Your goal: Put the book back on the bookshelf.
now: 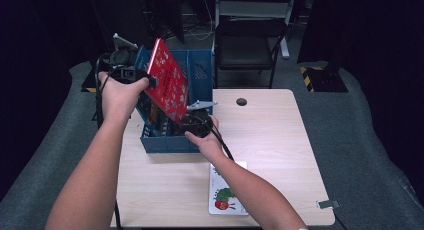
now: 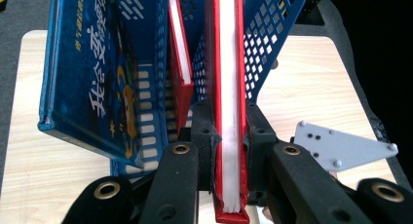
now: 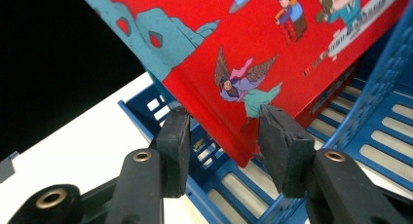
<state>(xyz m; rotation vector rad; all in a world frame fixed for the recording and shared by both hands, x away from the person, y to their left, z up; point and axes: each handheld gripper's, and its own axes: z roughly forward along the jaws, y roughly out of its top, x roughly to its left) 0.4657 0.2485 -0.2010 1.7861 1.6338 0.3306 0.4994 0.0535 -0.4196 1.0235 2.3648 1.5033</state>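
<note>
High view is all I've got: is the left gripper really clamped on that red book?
Observer: Yes. The left gripper is shut on the red book, with one jaw on each cover.
Operator: What else is in the basket?
Observer: A thinner red book stands past a divider of the blue basket. A blue book leans beyond it.
Operator: And the right gripper?
Observer: The right gripper is open, with the red book's lower corner between its jaws.

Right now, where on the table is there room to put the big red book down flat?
The widest bare patch of table lies right of the blue book rack and the caterpillar book. A smaller patch lies in front of the rack, between the arms. It is crowded at the rack, where the left gripper clamps the red book and the right gripper steadies it.
</note>
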